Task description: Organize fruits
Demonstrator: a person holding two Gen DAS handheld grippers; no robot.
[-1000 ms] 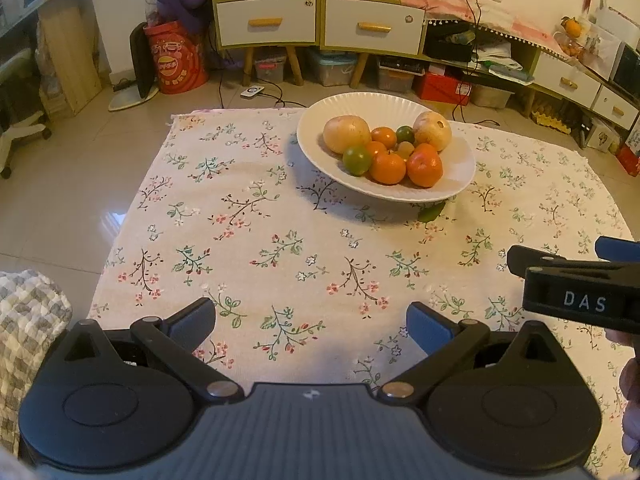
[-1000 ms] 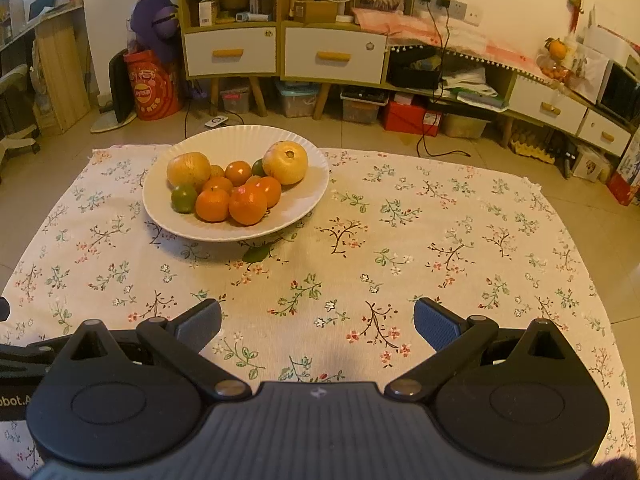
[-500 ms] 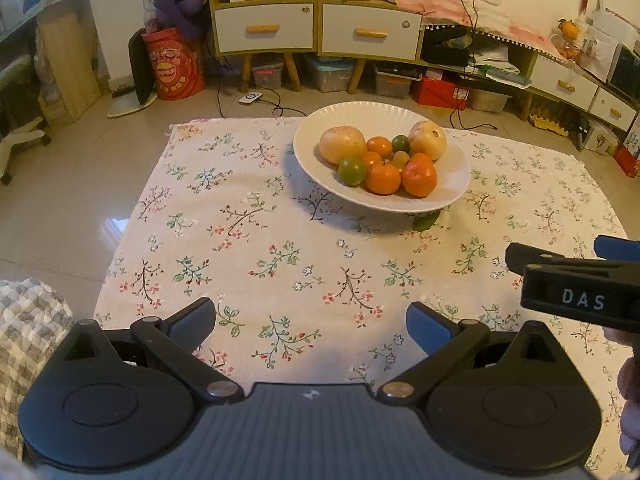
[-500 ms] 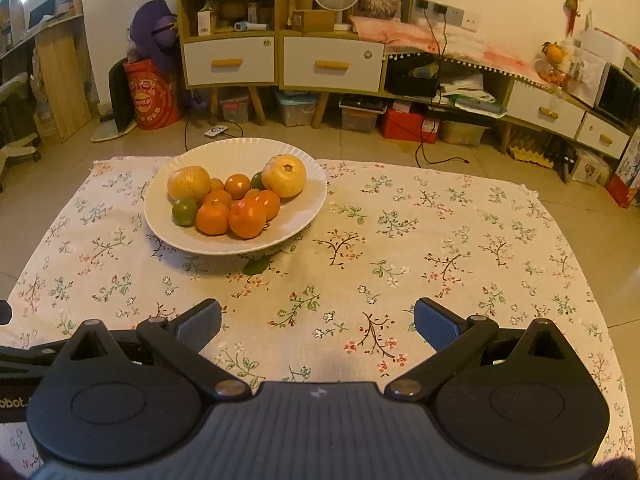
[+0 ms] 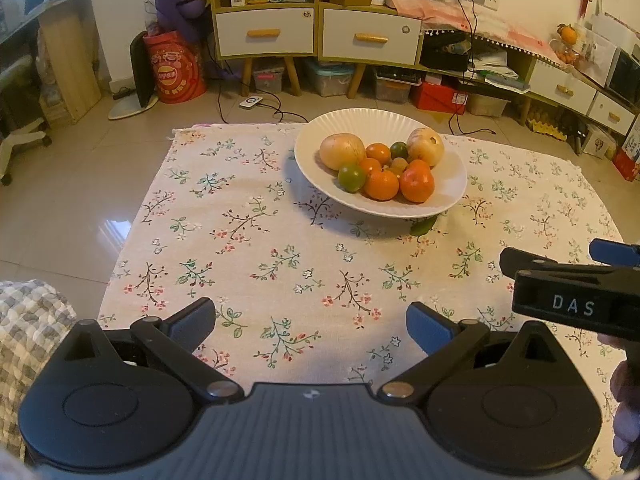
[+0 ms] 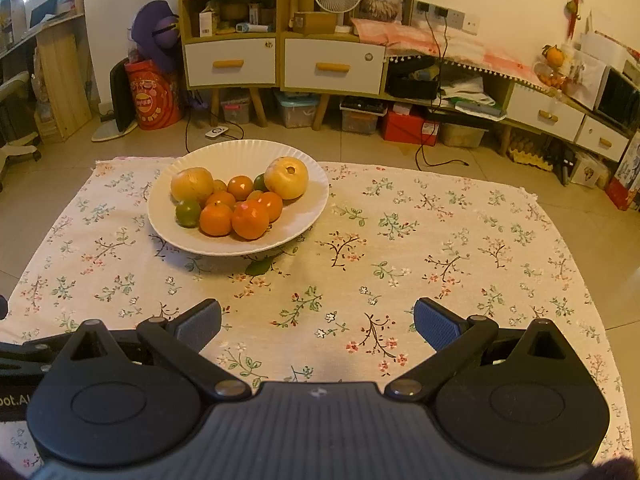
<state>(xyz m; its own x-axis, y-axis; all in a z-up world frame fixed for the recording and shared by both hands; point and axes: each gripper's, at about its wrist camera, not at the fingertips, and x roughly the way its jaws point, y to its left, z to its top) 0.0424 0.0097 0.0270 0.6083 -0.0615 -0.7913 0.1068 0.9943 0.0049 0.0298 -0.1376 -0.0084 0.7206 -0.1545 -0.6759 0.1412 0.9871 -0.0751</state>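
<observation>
Two grippers hang low over the near edge of the floral cloth [image 6: 400, 216], well short of the fruit. Left gripper [image 5: 308, 326]: jaws spread wide, nothing between them. Right gripper [image 6: 318, 324]: likewise spread and empty. All fruit sits heaped in the white plate [image 6: 240, 152] at the cloth's far side: oranges [image 6: 250, 218], a green citrus [image 6: 188, 212], two pale round fruits. A green leaf [image 6: 258, 267] lies just beside the plate's near rim. Judgement: fruit looks gathered already; the empty, released tools suggest nothing is left to carry.
</observation>
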